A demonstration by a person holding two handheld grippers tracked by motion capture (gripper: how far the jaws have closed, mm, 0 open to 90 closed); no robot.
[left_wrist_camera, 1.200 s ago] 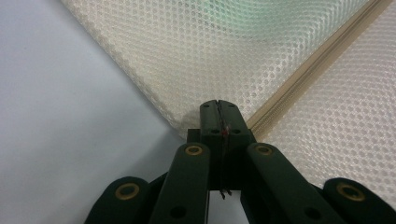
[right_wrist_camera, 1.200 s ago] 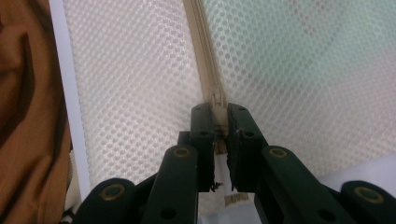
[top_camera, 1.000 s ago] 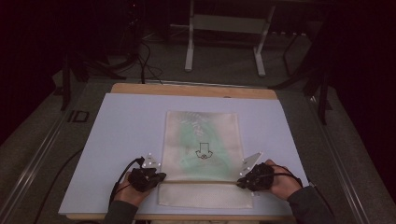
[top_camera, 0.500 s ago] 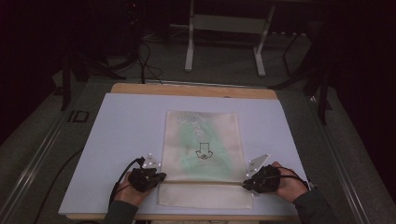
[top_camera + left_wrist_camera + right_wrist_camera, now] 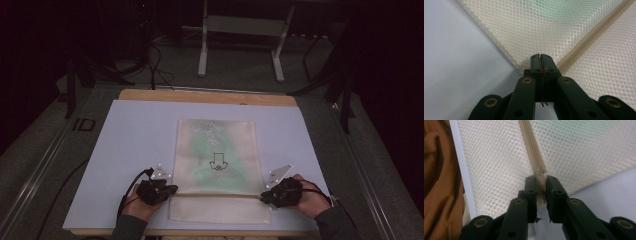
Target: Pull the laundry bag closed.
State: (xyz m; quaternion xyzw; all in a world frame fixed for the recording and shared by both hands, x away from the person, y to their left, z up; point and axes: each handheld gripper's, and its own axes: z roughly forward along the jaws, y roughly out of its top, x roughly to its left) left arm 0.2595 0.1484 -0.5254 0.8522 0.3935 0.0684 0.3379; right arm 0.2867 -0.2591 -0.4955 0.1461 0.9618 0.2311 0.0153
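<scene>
The bench (image 5: 125,150) carries a pale mesh laundry bag (image 5: 216,150) lying flat in its middle, long axis running away from the person, with a narrow strip of it folded toward the near edge. Across the bag, parallel to that near edge, runs the zipper seam (image 5: 220,195), and each gripper sits at one end of it, so the bag lies between the two hands and ahead of both.

The left gripper (image 5: 169,188) is at the bag's left edge; in the left gripper view its jaws stand almost together, pinching the mesh corner just beside the seam (image 5: 584,45). The right gripper (image 5: 263,196) is at the right edge; its jaws have just been opening a little, yet the seam's end (image 5: 539,181) sits between them, apparently touched on both sides.

With both hands equally near, any next move likely follows the seam's line.
</scene>
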